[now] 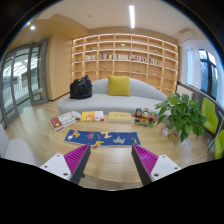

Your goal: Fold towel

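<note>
A: What is the gripper (109, 160) doing?

B: It is released. The two fingers (78, 160) sit at the bottom of the frame, spread wide, with nothing between the magenta pads.

A: And the towel?

B: A blue towel (109, 139) with a yellow pattern lies flat on the wooden table (110, 165), just below the frame's centre, a little beyond the fingertips and not touching them.

A: What else is on the table?

B: Books (66, 120) lie at centre left, beyond the towel. A leafy plant (183, 113) stands at the right.

A: Behind it?

B: A pale sofa (108, 98) across the middle, with a yellow cushion (119, 86) and a black bag (81, 88) on it. Wooden shelves (124, 55) fill the upper centre, and windows (22, 72) take the left.
</note>
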`<action>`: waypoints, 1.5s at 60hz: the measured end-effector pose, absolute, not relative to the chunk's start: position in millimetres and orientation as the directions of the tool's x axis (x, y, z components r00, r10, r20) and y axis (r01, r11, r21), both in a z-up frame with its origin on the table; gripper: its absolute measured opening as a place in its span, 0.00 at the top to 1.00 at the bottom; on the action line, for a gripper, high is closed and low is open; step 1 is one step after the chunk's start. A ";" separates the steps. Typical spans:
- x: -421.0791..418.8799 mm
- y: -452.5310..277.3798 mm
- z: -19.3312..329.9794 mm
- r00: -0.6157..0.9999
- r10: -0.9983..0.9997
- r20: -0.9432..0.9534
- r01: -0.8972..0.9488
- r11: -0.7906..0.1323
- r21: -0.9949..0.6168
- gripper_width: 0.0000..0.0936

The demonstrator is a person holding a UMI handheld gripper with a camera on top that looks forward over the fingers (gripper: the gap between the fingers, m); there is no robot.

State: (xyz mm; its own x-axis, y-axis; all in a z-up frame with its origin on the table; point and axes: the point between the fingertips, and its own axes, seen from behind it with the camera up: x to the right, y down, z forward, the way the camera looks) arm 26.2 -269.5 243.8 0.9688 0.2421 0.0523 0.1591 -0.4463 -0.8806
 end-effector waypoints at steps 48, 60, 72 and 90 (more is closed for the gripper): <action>-280.0 -152.4 36.8 0.909 0.411 -0.073 0.200 -0.581 -0.789 0.08; -313.9 -74.7 0.2 0.939 0.343 -0.028 0.189 -0.583 -0.790 0.09; -313.1 -46.8 -12.5 0.952 0.304 0.037 0.210 -0.560 -0.802 0.40; -317.6 -44.2 -11.3 0.943 0.331 0.036 0.224 -0.553 -0.802 0.97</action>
State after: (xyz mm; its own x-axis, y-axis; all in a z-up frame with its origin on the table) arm -317.6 -44.2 -11.3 0.9430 0.3310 0.0355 0.2245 -0.5535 -0.8021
